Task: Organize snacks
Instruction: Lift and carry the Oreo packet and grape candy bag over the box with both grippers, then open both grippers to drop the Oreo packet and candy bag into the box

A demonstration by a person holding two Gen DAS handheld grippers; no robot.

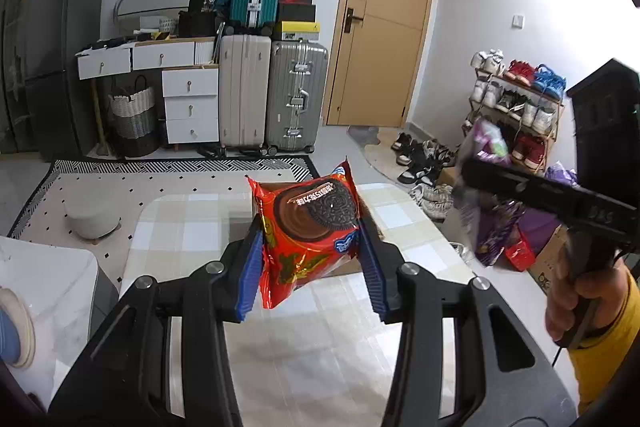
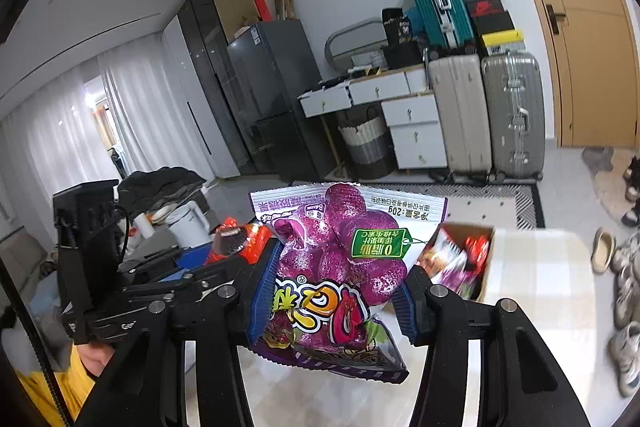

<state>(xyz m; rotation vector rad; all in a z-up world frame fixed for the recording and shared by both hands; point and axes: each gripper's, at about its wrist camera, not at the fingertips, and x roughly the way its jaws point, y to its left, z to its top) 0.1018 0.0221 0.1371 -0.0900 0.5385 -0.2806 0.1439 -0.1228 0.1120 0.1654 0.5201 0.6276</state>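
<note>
The left gripper (image 1: 310, 247) squeezes a red cookie pack (image 1: 308, 235) tight, up over the checked table (image 1: 192, 227). The right gripper (image 2: 336, 283) pinches a purple candy bag (image 2: 340, 267) above the table too. Past it sits a cardboard box (image 2: 486, 267) near the table's far edge, with open floor beyond.

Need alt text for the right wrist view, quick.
The right gripper clamps a purple candy bag above a checked table. Behind it, an open cardboard box holds snack packets.
</note>
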